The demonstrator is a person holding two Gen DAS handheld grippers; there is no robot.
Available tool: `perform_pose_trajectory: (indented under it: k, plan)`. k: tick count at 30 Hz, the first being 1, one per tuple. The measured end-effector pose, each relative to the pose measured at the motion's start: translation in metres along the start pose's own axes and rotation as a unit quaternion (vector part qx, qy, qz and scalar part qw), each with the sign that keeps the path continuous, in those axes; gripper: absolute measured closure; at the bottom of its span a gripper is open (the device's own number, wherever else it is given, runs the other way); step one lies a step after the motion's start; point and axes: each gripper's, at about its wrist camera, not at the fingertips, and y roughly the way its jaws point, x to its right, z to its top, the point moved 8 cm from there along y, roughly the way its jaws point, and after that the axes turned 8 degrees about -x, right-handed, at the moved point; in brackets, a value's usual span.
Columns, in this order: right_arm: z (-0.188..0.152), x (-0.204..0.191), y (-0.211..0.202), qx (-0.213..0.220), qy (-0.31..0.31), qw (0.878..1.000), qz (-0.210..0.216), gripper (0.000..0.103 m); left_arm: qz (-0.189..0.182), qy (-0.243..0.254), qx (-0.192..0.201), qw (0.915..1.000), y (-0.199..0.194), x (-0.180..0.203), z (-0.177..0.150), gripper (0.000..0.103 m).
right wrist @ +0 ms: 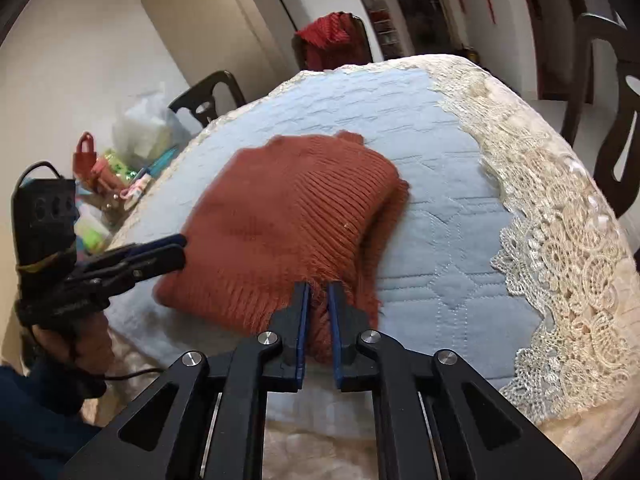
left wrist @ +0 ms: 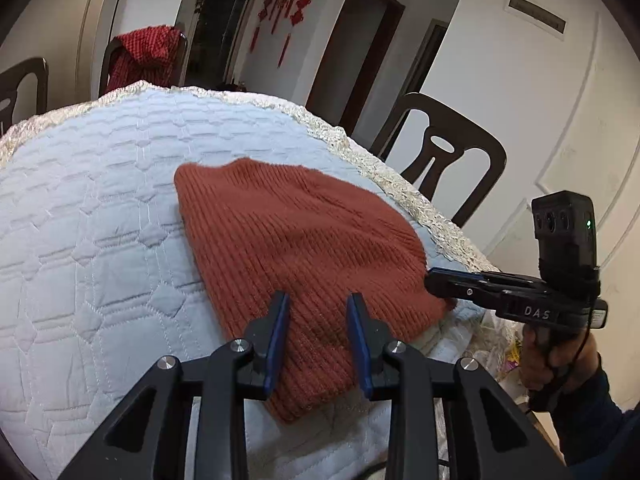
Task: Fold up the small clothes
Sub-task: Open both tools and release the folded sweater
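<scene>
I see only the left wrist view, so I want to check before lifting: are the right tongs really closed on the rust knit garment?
Observer: Yes. The right tongs are shut on the near edge of the rust knit garment, with fabric between the pads.
Operator: Is the garment one layer there?
Observer: No, its right side looks doubled, with a lower layer showing under the top one.
Operator: What is beyond the left tongs?
Observer: Behind the left tongs are a plastic bag and small colourful things.

A dark blue sleeve (left wrist: 600, 412) is covering the wrist behind black grippers (left wrist: 319, 308) wearing blue pads (left wrist: 280, 344), silver screws and white "DAS" lettering.
</scene>
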Motion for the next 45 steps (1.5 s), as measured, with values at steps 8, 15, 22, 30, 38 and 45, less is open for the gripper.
perform_pose_trajectory:
  k: [8,15,22,30,38,45]
  plan:
    - [0.006,-0.012,-0.017,0.011,-0.018,1.0,-0.015,0.095,0.013,0.002,0.01,0.9999,-0.014,-0.002,0.011,0.071]
    - [0.032,0.011,0.009,0.02,0.039,0.999,-0.008,0.093,0.047,-0.012,0.003,0.9988,0.011,-0.021,0.028,0.071]
    - [0.043,0.017,0.018,0.014,0.054,0.998,-0.006,0.093,0.045,-0.015,0.006,0.9988,0.007,-0.022,0.028,0.071]
    - [0.071,0.018,0.031,0.022,0.051,0.998,-0.016,0.093,0.08,-0.033,-0.005,0.9962,0.036,-0.046,0.053,0.069]
    - [0.066,0.035,0.041,0.024,0.08,0.996,0.007,0.092,0.06,-0.049,-0.005,0.997,0.038,-0.052,0.052,0.068]
    - [0.065,0.012,0.005,0.042,0.038,0.998,-0.012,0.09,0.063,-0.035,0.013,0.9973,0.007,-0.04,0.047,0.068]
